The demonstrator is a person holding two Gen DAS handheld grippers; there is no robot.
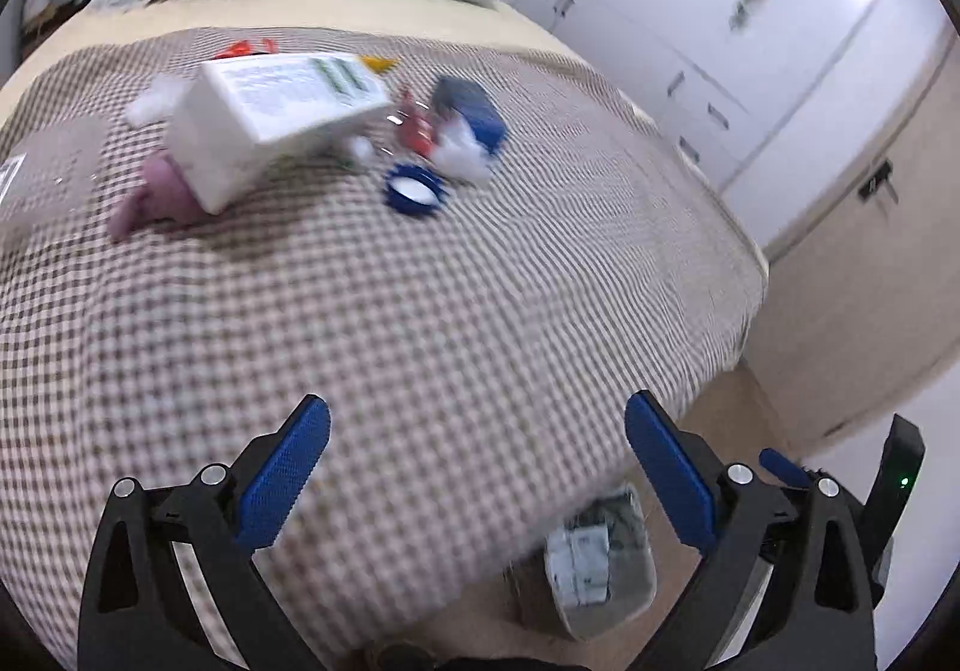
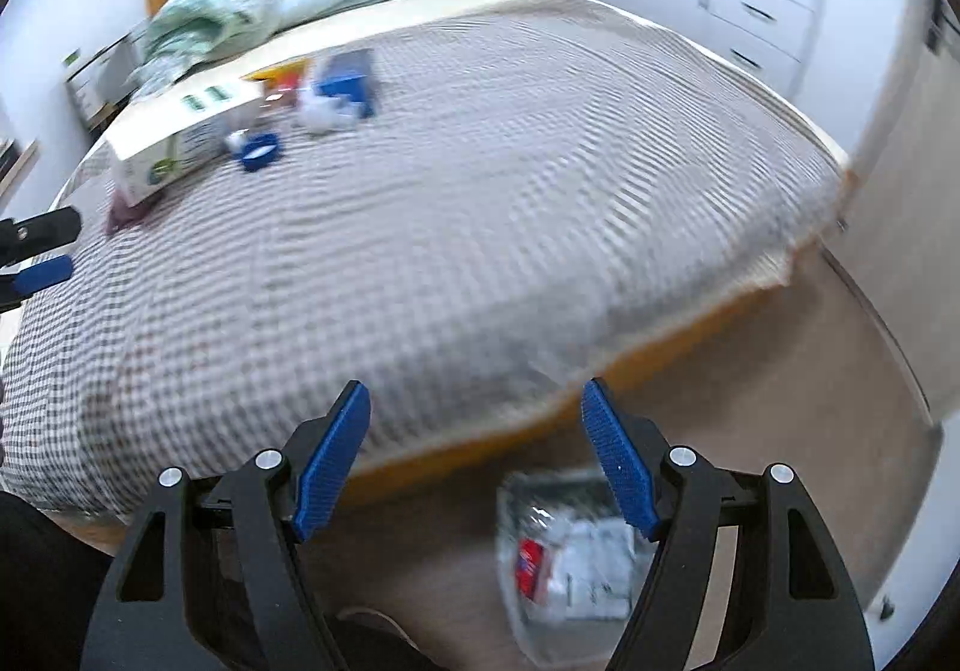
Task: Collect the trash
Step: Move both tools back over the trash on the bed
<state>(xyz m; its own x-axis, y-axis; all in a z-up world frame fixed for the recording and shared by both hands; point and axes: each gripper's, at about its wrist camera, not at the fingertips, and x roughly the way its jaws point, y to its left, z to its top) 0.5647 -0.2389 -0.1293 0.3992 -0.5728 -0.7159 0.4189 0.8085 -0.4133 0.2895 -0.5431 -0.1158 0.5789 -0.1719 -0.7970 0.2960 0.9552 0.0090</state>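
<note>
Toward the upper left of both views, the trash sits clustered on the bed (image 1: pixel 420 311): a white carton (image 1: pixel 270 125), a blue lid (image 1: pixel 413 189), a blue packet (image 1: pixel 471 113) and crumpled tissue (image 1: pixel 462 155). Low in each frame, a bin (image 2: pixel 570 551) on the floor already holds some wrappers. Both the left hand-held gripper (image 1: pixel 477 467) and the right hand-held gripper (image 2: pixel 474 455) gape wide and empty, so most collecting seems left.
</note>
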